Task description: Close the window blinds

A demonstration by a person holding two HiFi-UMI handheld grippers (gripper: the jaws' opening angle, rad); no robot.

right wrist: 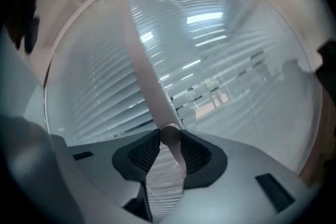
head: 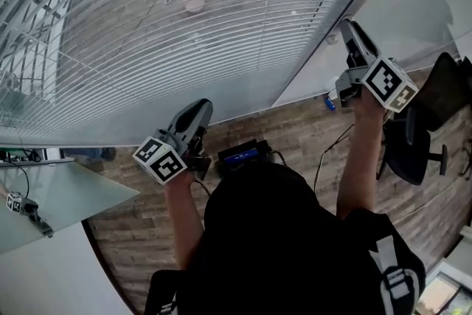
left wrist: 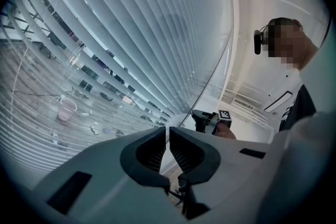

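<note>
Blinds ahead; wand clamped in raised right hand-held gripper; left hand-held gripper clenched, level.

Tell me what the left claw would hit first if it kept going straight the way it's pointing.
Most likely the window blinds. The left claw points at their slats, and nothing shows in the gap between it and them. How far off the slats hang is hard to judge from these views.
</note>
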